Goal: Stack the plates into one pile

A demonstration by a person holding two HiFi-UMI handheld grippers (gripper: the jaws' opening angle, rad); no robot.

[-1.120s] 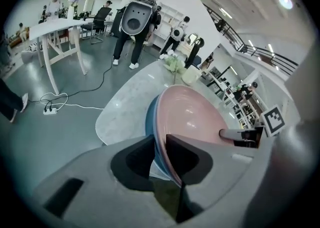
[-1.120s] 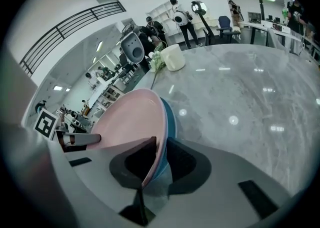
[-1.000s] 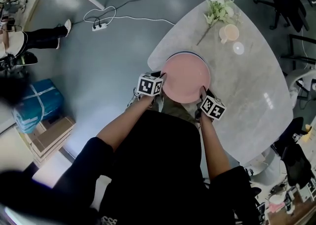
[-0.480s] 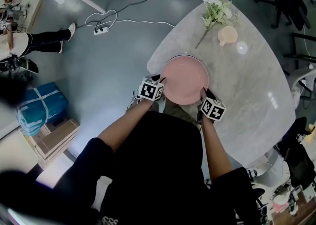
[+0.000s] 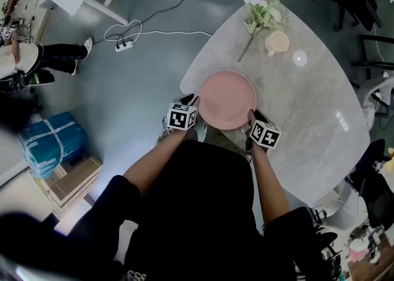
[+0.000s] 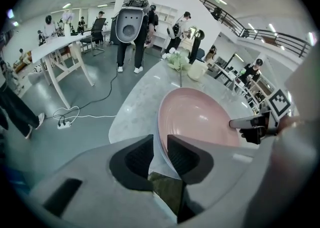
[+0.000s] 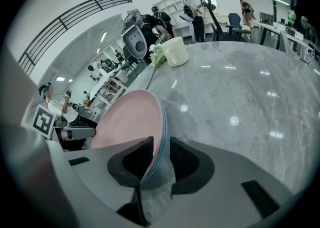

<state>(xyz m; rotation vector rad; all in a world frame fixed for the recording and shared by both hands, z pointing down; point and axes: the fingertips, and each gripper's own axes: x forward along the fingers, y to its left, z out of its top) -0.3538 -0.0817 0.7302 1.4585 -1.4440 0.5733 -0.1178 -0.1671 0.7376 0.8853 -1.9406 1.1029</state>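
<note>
A pink plate point(image 5: 226, 99) lies on a blue-rimmed plate on the marble table point(image 5: 308, 107), near its front edge. My left gripper point(image 5: 192, 98) is at the pile's left edge. In the left gripper view the rim of the pink plate point(image 6: 200, 117) passes between the left gripper's point(image 6: 160, 149) jaws; they have just been closing, and a gap still shows beside the rim. My right gripper point(image 5: 252, 115) is at the right edge. There the pink plate point(image 7: 130, 122) and the blue rim point(image 7: 164, 122) run between the right gripper's point(image 7: 161, 152) jaws, which have just been opening, pads off the rim.
A cream cup point(image 5: 278, 42), a sprig of white flowers point(image 5: 258, 15) and a small clear lid point(image 5: 300, 58) are at the table's far end. On the floor to the left lie a power strip point(image 5: 123, 44) and cardboard boxes point(image 5: 68, 178). Office chairs stand to the right.
The blue rim that showed beyond the pink plate's far edge is now almost covered. The left gripper sits slightly farther out from the plate's edge. The right gripper has kept its place.
</note>
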